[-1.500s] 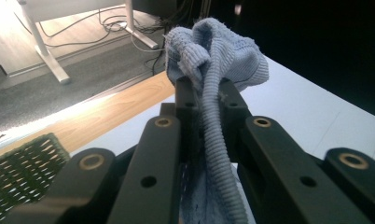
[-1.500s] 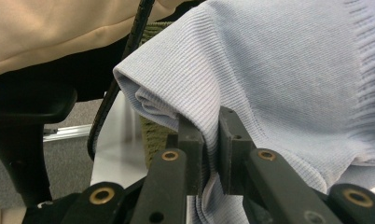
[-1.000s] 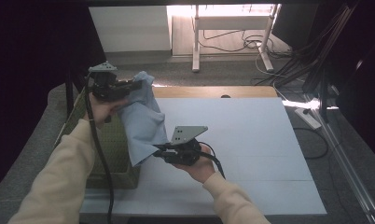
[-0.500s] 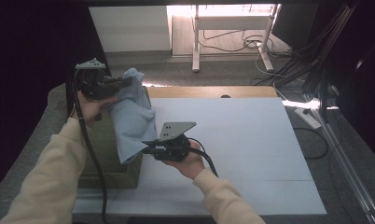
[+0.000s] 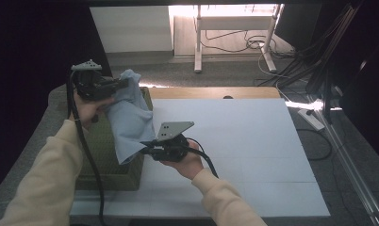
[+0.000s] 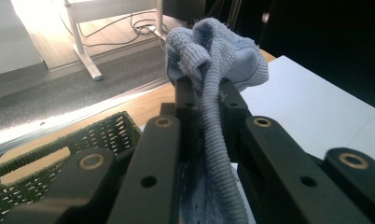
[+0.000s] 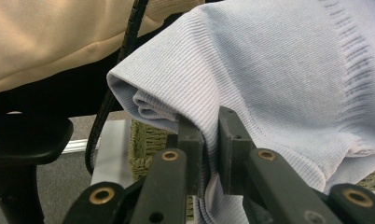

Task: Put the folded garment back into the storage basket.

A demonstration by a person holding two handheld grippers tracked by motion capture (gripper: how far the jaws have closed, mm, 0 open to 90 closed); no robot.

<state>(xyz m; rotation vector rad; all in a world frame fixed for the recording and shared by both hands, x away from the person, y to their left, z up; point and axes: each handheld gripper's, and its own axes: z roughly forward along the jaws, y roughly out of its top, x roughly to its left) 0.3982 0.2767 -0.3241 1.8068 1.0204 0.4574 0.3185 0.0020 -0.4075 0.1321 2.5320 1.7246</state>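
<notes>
One pale blue ribbed knit cloth (image 5: 128, 120) is held in the air, stretched between two claws above the left edge of the tabletop (image 5: 253, 141) and over the near right corner of a basket (image 5: 107, 160); its long axis is seen in the high view to run from the upper left, far end, down to the lower right, near end, with the cloth hanging slack and folded between those two ends; the upper end is bunched into a crumpled knob, the lower end is doubled over into a rolled hem. The left claw (image 5: 124, 84) is clamped on the upper end, a thick ridge of knit being pinched between its two black jaws in the left gripper view (image 6: 209, 100); the right claw (image 5: 145, 150) is clamped on the lower folded edge, the fabric being pressed between the jaws in the right gripper view (image 7: 209, 135). One woven green basket is set at the left side of the tabletop; whether anything lies in it cannot be told, since its inside is largely covered by the cloth and an arm. One white tabletop is counted, two claws, one cloth, one basket; cream sleeves (image 5: 46, 188) are worn on both forearms.
</notes>
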